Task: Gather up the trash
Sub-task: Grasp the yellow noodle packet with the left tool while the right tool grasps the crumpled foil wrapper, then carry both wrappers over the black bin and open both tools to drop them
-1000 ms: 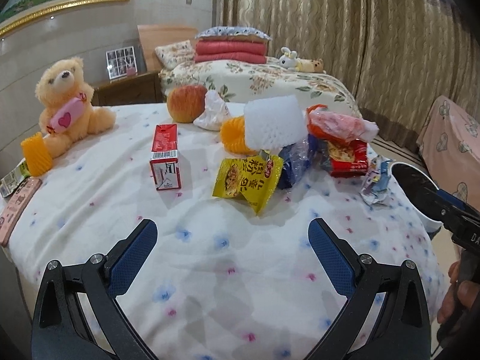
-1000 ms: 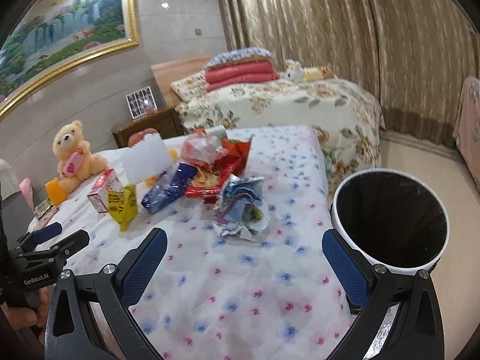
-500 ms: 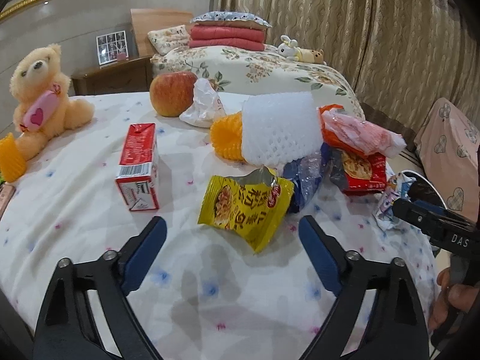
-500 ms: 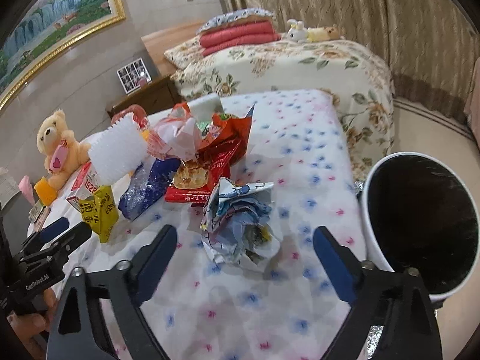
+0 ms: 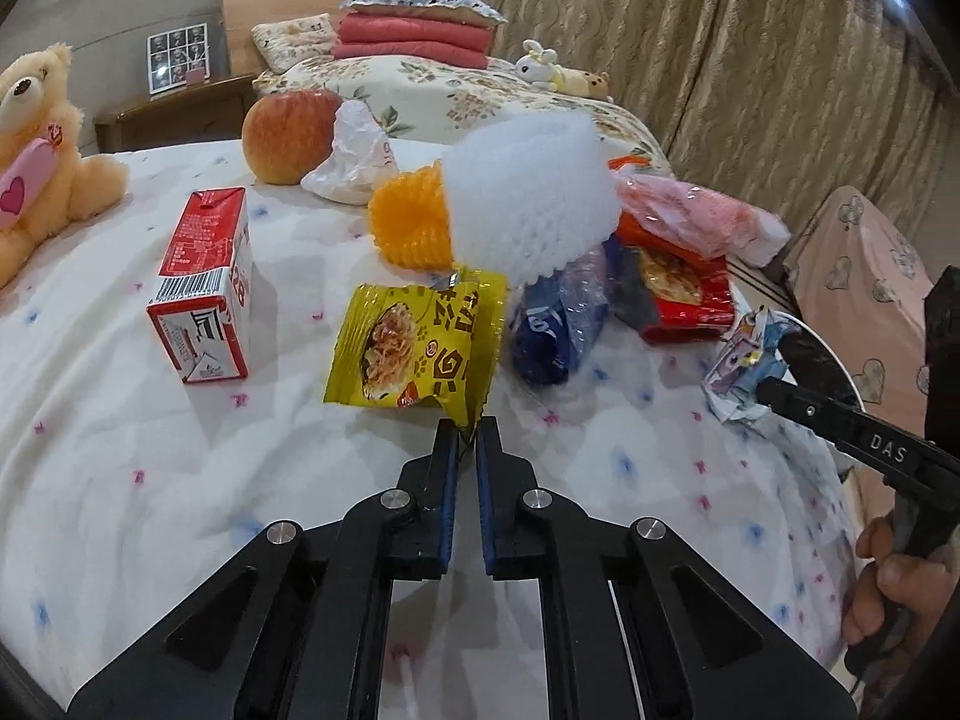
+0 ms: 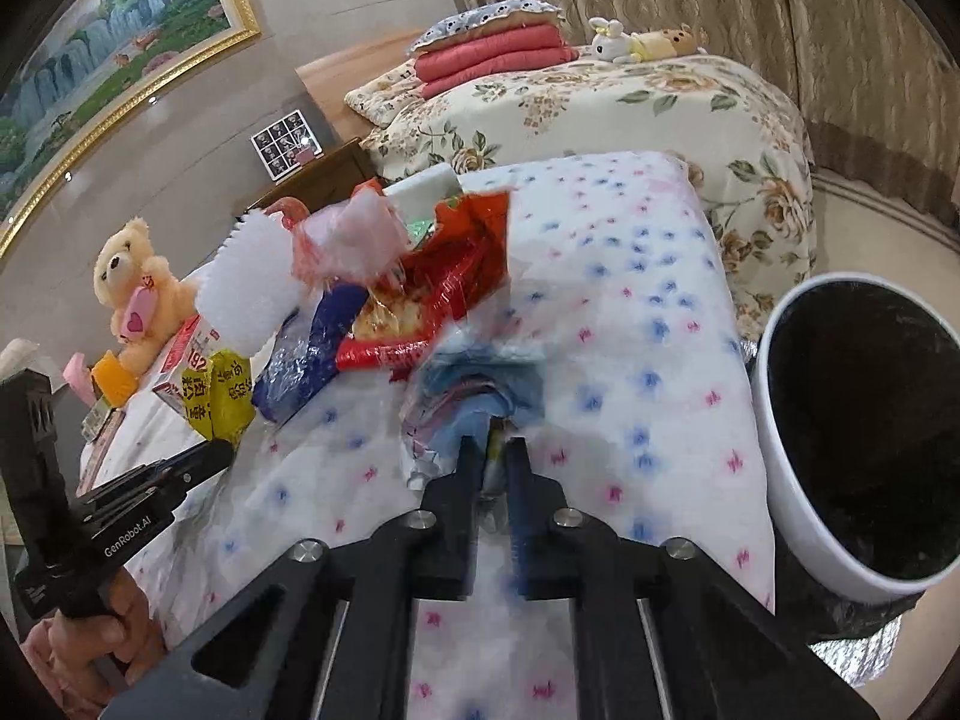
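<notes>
Left wrist view: left gripper pinches yellow snack packet on flowered bedspread; right gripper seemingly nips crumpled wrapper.

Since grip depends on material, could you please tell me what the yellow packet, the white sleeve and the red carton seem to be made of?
Yellow packet: glossy plastic film, probably; it creases and reflects light.
White sleeve: soft foam netting, judging by its matte, dimpled mesh surface.
Red carton: coated paperboard, it seems; flat printed faces and sharp folded edges.
</notes>
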